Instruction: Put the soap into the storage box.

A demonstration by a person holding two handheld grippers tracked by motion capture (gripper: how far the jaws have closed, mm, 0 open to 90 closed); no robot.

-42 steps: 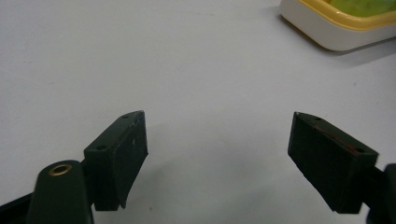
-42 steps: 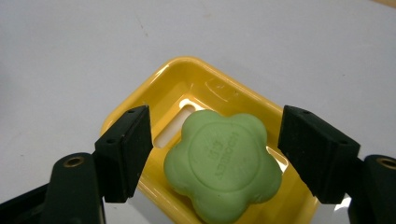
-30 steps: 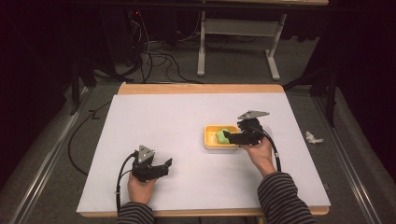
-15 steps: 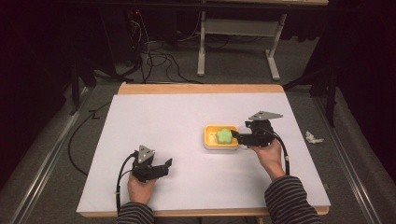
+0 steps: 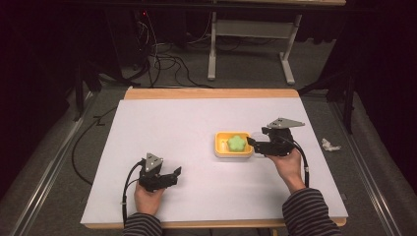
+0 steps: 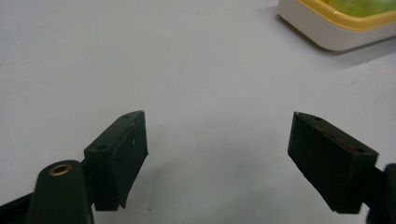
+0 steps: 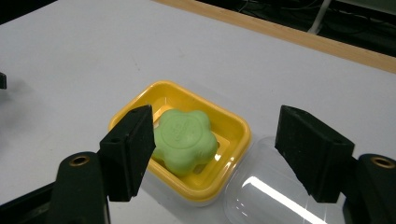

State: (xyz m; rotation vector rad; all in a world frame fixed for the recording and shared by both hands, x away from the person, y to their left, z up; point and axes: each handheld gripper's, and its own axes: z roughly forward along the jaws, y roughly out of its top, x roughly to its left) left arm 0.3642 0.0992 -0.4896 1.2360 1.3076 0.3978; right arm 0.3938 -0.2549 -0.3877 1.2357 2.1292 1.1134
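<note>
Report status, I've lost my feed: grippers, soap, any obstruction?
Left gripper open, resting on table. Right gripper open beside yellow soap dish. Green flower-shaped soap in dish. Clear lid under right fingers.

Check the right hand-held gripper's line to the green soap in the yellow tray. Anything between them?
Nothing blocks it. The right hand-held gripper is open, looking straight at the green soap in the yellow tray. A clear lid lies beside the tray, off to the side.
</note>
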